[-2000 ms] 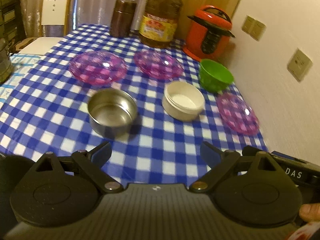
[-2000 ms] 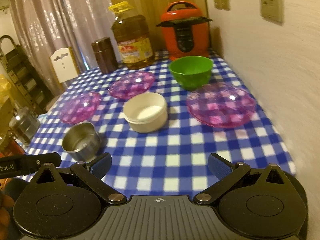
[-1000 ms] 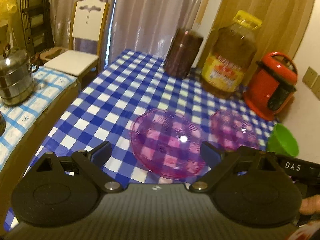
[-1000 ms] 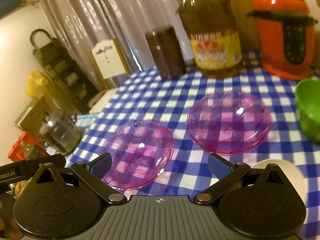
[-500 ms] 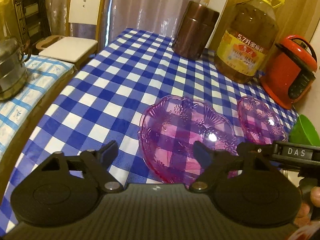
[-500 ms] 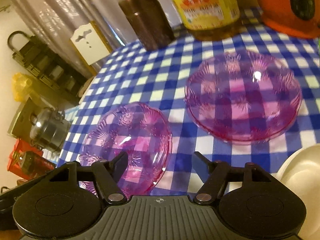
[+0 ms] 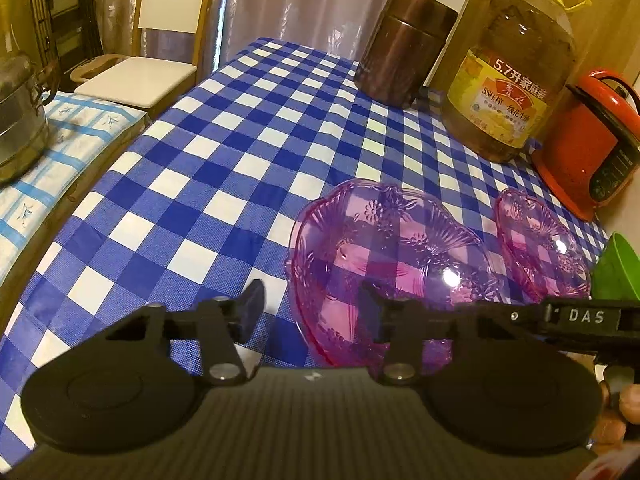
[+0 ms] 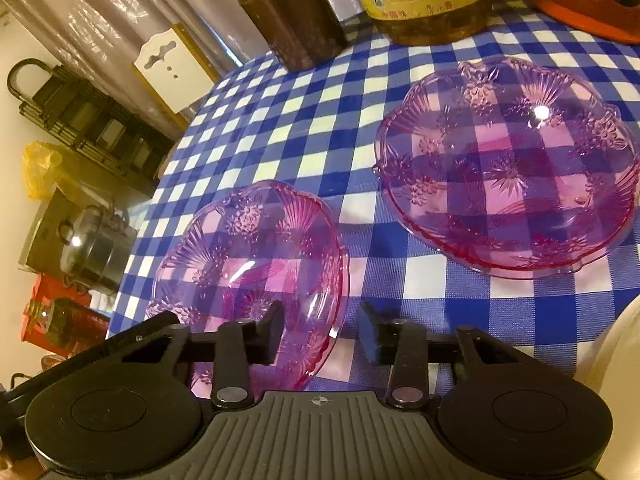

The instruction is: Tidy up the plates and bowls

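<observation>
Pink plate point(image 7: 384, 248) rim between narrowing jaws

Green bowl point(image 7: 618, 268) near the table's right edge: cut by the frame's right border, only a rim segment visible. Near rim of the closer pink plate point(image 7: 384, 264) hidden behind the left gripper point(image 7: 310, 312) body. Cream bowl point(image 8: 618, 356): only a pale sliver shows at the right border, form unresolved.
</observation>
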Available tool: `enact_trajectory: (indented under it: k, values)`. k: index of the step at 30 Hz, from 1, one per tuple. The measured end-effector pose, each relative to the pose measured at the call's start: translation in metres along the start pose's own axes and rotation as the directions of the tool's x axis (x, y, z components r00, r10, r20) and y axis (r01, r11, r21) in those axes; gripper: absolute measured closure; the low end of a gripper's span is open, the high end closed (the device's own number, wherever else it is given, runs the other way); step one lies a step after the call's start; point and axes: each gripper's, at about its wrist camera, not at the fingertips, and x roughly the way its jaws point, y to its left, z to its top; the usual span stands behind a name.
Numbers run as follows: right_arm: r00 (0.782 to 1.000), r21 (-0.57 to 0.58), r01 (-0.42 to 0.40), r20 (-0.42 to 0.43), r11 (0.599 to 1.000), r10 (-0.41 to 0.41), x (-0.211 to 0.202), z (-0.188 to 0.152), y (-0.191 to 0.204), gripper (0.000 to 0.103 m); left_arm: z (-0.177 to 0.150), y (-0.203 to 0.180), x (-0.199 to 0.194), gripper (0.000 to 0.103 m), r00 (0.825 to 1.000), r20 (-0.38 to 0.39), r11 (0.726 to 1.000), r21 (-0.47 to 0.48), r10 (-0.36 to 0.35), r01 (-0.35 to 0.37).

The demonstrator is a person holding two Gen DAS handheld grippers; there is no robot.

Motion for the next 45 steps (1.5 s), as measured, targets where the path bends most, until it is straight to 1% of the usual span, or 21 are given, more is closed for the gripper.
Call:
enact_trajectory:
  k: [1,3,4,5,7,9,11,12,15,23,28,32,36,40,45]
  values:
    - [1.000,0.000,0.003,-0.004,1.000,-0.003,0.000,-0.001,0.000,0.068,0.000,0.000,0.000,0.066,1.000,0.000,1.000,0.001,0.001,-0.001]
    - [1.000,-0.001,0.006,-0.011,1.000,-0.006,0.001,-0.001,-0.001,0.076,-0.001,0.000,0.000,0.073,1.000,-0.002,1.000,0.007,-0.001,0.001]
    - [1.000,0.000,0.006,-0.013,1.000,-0.006,0.000,-0.002,-0.001,0.078,-0.001,0.000,0.000,0.073,1.000,-0.004,1.000,0.010,-0.003,0.003]
    - [1.000,0.000,0.006,-0.013,1.000,-0.006,0.001,-0.002,0.000,0.082,-0.001,-0.001,0.000,0.076,1.000,-0.005,1.000,0.015,-0.003,0.003]
    - [1.000,-0.001,0.011,-0.012,1.000,-0.011,0.000,-0.003,0.001,0.085,-0.002,-0.002,0.000,0.080,1.000,-0.008,1.000,0.019,-0.003,0.003]
    - [1.000,0.000,0.016,-0.013,1.000,-0.016,0.000,-0.003,0.001,0.090,-0.002,-0.002,0.000,0.084,1.000,-0.006,1.000,0.017,0.007,-0.007]
    - [1.000,0.003,0.019,-0.012,1.000,-0.019,-0.001,-0.004,0.000,0.092,-0.003,-0.002,0.000,0.087,1.000,-0.006,1.000,0.013,0.013,-0.013]
    - [1.000,0.008,0.016,-0.010,1.000,-0.016,-0.002,-0.004,0.000,0.092,-0.003,-0.002,-0.001,0.089,1.000,-0.005,1.000,0.012,0.014,-0.014]
    - [1.000,0.016,0.009,0.003,1.000,-0.009,-0.006,-0.002,0.000,0.092,-0.003,-0.004,-0.007,0.090,1.000,0.004,1.000,0.023,0.012,-0.012]
    - [0.998,0.007,-0.024,0.056,1.000,0.024,-0.028,0.006,0.007,0.092,0.006,-0.014,-0.029,0.090,0.999,0.041,0.999,0.032,0.004,-0.005]
    - [0.993,-0.005,-0.032,0.113,0.999,0.033,-0.052,0.012,0.005,0.092,0.016,-0.034,-0.040,0.090,0.997,0.070,0.999,0.051,-0.020,0.016]
    - [0.988,0.001,-0.029,0.154,1.000,0.029,-0.069,0.016,-0.005,0.092,0.023,-0.054,-0.039,0.090,0.995,0.087,0.997,0.064,-0.052,0.047]
    - [0.980,0.006,-0.005,0.197,1.000,0.004,-0.086,0.024,-0.021,0.092,0.026,-0.079,-0.030,0.090,0.992,0.085,0.994,0.061,-0.098,0.093]
    - [0.967,0.009,0.050,0.248,0.999,-0.051,-0.101,0.035,-0.040,0.092,0.031,-0.110,-0.019,0.090,0.984,0.085,0.986,0.073,-0.154,0.148]
    - [0.951,0.075,0.103,0.286,0.992,-0.120,-0.113,0.045,-0.072,0.092,0.037,-0.150,-0.001,0.090,0.977,0.083,0.977,0.104,-0.197,0.188]
